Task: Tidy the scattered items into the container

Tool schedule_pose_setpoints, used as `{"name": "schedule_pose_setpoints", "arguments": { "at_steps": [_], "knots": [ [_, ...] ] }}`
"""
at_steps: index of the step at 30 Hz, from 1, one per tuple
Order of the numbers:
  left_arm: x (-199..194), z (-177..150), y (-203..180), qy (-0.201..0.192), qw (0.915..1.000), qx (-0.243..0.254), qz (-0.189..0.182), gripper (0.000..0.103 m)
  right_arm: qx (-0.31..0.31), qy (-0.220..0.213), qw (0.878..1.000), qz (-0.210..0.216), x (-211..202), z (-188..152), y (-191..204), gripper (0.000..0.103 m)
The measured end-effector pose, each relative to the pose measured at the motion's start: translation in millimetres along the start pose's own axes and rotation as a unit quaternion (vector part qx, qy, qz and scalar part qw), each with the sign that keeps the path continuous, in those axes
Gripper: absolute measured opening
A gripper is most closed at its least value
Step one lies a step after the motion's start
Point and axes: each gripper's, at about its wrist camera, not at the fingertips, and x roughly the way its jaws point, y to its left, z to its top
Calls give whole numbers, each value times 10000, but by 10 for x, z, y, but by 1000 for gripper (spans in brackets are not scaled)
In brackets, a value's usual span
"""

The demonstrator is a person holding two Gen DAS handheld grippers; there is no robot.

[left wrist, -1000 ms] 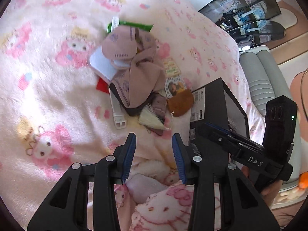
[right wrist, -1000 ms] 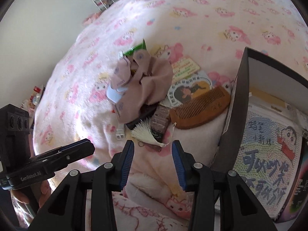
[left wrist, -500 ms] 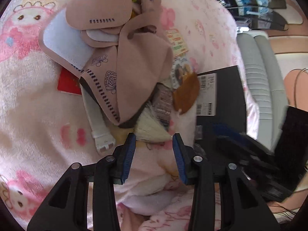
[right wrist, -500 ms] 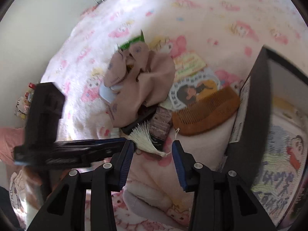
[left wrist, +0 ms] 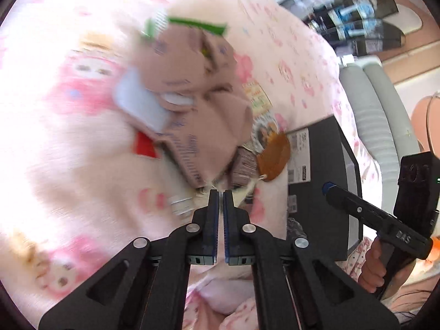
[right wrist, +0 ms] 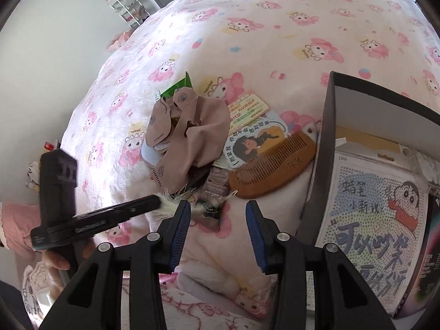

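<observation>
A cream tassel (right wrist: pixel 172 202) lies at the near edge of a pile of pinkish-brown cloth masks (right wrist: pixel 189 134) on the bed. My left gripper (left wrist: pixel 220 192) is closing to a thin slit on the tassel's fibres, which fan out from its tip (right wrist: pixel 156 201) in the right wrist view. A wooden comb (right wrist: pixel 272 165), a cartoon sticker (right wrist: pixel 255 140), a printed card (right wrist: pixel 247 108) and a small brown packet (right wrist: pixel 217 183) lie beside the pile. The black box (right wrist: pixel 324 148) stands to the right and holds a cartoon booklet (right wrist: pixel 376 220). My right gripper (right wrist: pixel 217 206) hovers open over the blanket, holding nothing.
A pink cartoon blanket (right wrist: pixel 275 41) covers the bed. A green packet (right wrist: pixel 178 86) pokes out behind the pile, and a red card (left wrist: pixel 144 148) and a white strap (left wrist: pixel 180 205) lie at its left. A grey ribbed cushion (left wrist: pixel 379 115) lies beyond the box.
My left gripper went from open to shut at the tassel and the left wrist view has drawn back from the pile, blurred. The right gripper has hardly moved.
</observation>
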Motion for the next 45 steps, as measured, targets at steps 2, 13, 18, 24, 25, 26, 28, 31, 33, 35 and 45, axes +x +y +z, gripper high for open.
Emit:
{"name": "schedule_pose_setpoints", "arguments": {
  "at_steps": [2,13,18,24,25,26,28,31,33,35,45],
  "knots": [
    [-223,-26,181,-295,9990,-224,235,1,-42,-87,9999,78,-32,-21,51,37],
    [41,152,-132,151,9962,837,-182,21,135,-184,9997,-4,-60,-19,-49,38],
    [609,281,-514,814,9828,1646,180,25,160,-370,9990,-205,-147,3,-135,38],
    [896,293,-594,1268,9666,2126,668,17,256,-379,9989,-108,-137,30,-234,38],
    [884,257,-592,1213,9645,2219,763,7,251,-362,9990,-101,-120,26,-230,38],
    [845,220,-581,1143,9632,2278,852,4,221,-360,9990,-113,-113,19,-219,38],
    [667,153,-516,930,9664,2231,873,4,199,-345,9992,-101,-95,12,-199,38],
    [241,89,-289,410,9778,1825,949,4,160,-316,9994,-57,-85,12,-182,38],
    [-47,48,-77,111,9837,1459,1044,4,140,-283,9995,-28,-67,27,-162,38],
    [-279,11,130,-107,9877,1102,1102,4,74,-238,9997,4,-48,46,-122,38],
    [-403,-97,477,-148,9942,515,935,26,-475,210,9986,-28,217,104,164,43]
  ]
}}
